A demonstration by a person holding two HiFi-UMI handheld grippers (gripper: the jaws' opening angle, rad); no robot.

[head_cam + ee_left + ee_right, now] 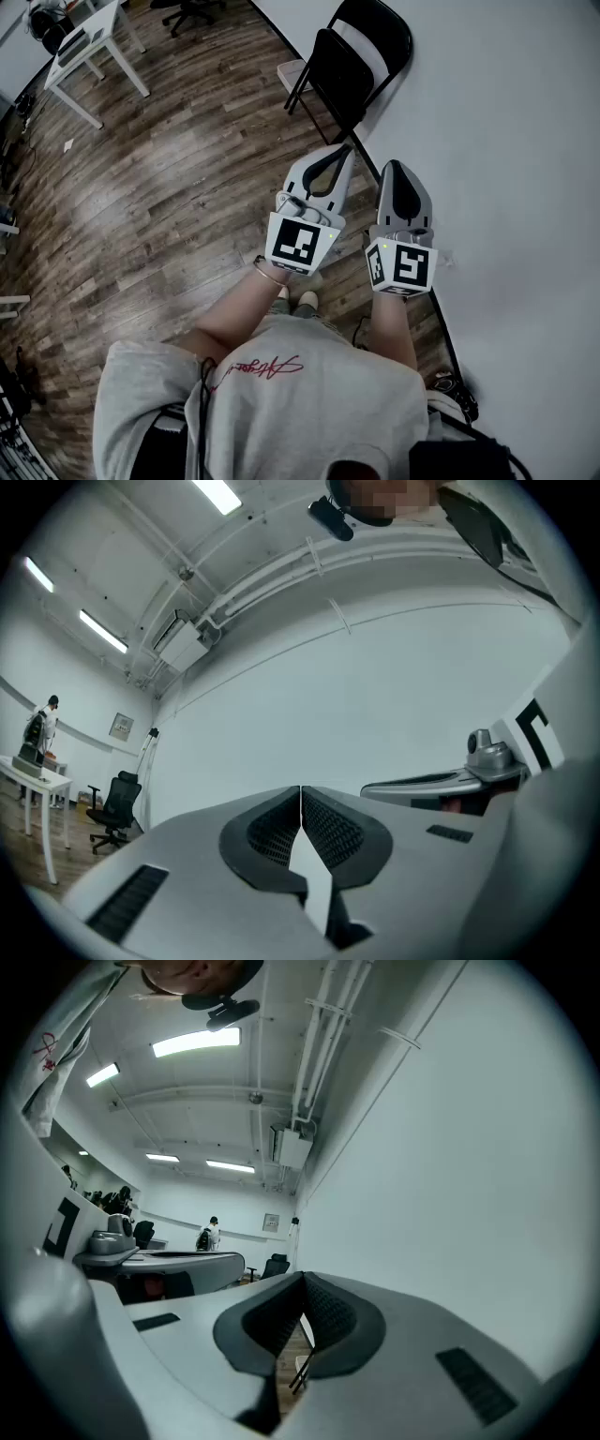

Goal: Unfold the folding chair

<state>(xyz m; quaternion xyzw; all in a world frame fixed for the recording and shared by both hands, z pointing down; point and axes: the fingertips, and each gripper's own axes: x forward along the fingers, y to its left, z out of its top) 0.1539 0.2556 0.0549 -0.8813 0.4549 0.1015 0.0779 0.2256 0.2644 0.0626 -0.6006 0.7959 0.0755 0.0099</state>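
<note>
The black folding chair [352, 66] leans folded against the white wall, a few steps ahead of me in the head view. A thin sliver of its legs [302, 1369] shows below the closed jaws in the right gripper view. My left gripper [347, 150] and right gripper [394, 165] are held side by side in front of my body, pointing toward the chair and well short of it. Both are shut with nothing between the jaws. The left gripper [300, 789] faces bare wall, its tips meeting. The right gripper [302, 1277] also has its tips together.
A white wall [506, 141] runs along the right. A white table [89, 47] and an office chair [187, 11] stand at the far left on the wood floor. A small pale box [292, 73] sits beside the folding chair. A person [212, 1232] stands far off.
</note>
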